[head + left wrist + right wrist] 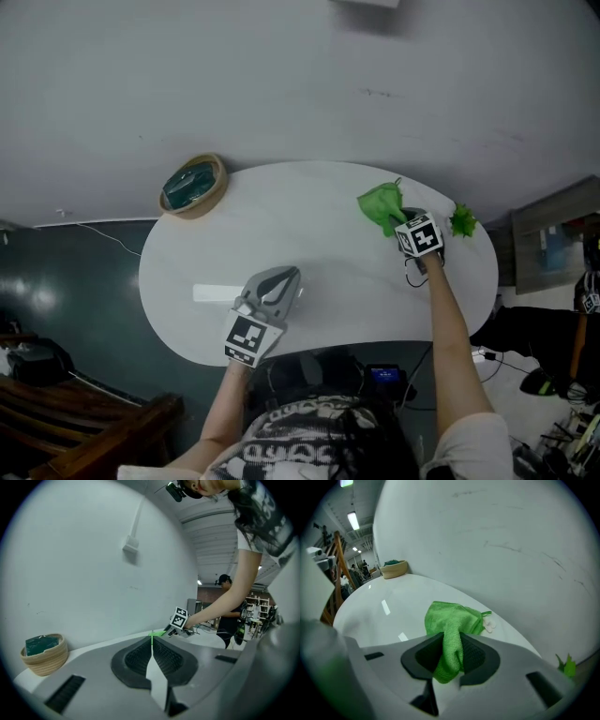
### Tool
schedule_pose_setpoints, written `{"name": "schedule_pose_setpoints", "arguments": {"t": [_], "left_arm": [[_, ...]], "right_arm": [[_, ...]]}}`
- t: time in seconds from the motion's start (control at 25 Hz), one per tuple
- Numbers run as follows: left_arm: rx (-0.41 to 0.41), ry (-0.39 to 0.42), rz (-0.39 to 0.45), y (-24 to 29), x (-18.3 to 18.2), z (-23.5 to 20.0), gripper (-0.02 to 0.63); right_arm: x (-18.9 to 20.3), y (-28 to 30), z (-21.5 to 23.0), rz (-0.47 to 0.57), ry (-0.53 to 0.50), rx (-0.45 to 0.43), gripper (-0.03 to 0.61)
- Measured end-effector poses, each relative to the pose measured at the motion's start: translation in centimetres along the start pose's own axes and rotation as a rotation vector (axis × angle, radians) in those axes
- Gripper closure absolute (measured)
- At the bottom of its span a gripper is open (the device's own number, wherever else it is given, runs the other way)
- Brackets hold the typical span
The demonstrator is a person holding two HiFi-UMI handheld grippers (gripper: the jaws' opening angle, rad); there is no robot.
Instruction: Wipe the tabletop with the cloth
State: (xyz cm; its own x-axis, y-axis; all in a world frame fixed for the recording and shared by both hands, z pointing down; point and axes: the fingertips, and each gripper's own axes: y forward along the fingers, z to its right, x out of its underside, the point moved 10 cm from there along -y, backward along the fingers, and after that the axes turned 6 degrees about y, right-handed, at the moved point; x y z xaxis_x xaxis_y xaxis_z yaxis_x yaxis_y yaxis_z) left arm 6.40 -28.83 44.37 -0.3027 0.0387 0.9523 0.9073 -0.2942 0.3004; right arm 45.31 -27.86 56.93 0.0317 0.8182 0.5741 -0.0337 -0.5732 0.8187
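Note:
A bright green cloth (pixel 382 204) lies bunched on the far right part of the white oval table (pixel 319 216). My right gripper (pixel 401 219) is shut on its near end. In the right gripper view a fold of the cloth (pixel 452 620) is pinched between the jaws of the right gripper (pixel 449 654), and the rest spreads onto the table (pixel 379 620) in front. My left gripper (pixel 278 285) hovers over the table's near middle, shut with nothing in it. In the left gripper view its jaws (pixel 151 644) meet, and the right gripper (pixel 180 619) shows beyond them.
A woven basket (pixel 193 186) holding something dark green stands at the table's far left edge, near the wall; the basket (pixel 44 654) is also at the left of the left gripper view. A small green leafy thing (pixel 461 221) sits at the right edge. Dark furniture stands left of the table.

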Motion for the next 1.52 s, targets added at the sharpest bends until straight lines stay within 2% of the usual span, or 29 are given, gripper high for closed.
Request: {"name": "schedule_pose_setpoints", "arguments": {"t": [0.2, 0.48, 0.6, 0.8, 1.08, 1.52], "left_arm": [[-0.004, 0.006, 0.003, 1.6, -1.0, 3.8, 0.604], [-0.054, 0.008, -0.012, 1.9, -1.1, 7.7, 0.604], [-0.083, 0.025, -0.020, 0.8, -1.1, 8.1, 0.604], [-0.146, 0.024, -0.024, -2.0, -0.7, 7.1, 0.604], [-0.213, 0.002, -0.035, -8.4, 1.8, 4.1, 0.604], [-0.293, -0.051, -0.053, -22.5, 7.4, -3.1, 0.604]], "right_arm": [[4.6, -3.1, 4.4, -0.005, 0.069, 0.053, 0.483], [8.5, -5.2, 7.4, 0.002, 0.113, 0.063, 0.483], [8.4, -5.4, 7.2, 0.018, 0.094, 0.050, 0.483], [5.5, -6.3, 4.5, 0.079, 0.027, 0.024, 0.483], [-0.6, -6.0, -4.6, 0.173, -0.104, -0.054, 0.483], [-9.6, -0.8, -29.0, 0.238, -0.218, -0.263, 0.483]]}}
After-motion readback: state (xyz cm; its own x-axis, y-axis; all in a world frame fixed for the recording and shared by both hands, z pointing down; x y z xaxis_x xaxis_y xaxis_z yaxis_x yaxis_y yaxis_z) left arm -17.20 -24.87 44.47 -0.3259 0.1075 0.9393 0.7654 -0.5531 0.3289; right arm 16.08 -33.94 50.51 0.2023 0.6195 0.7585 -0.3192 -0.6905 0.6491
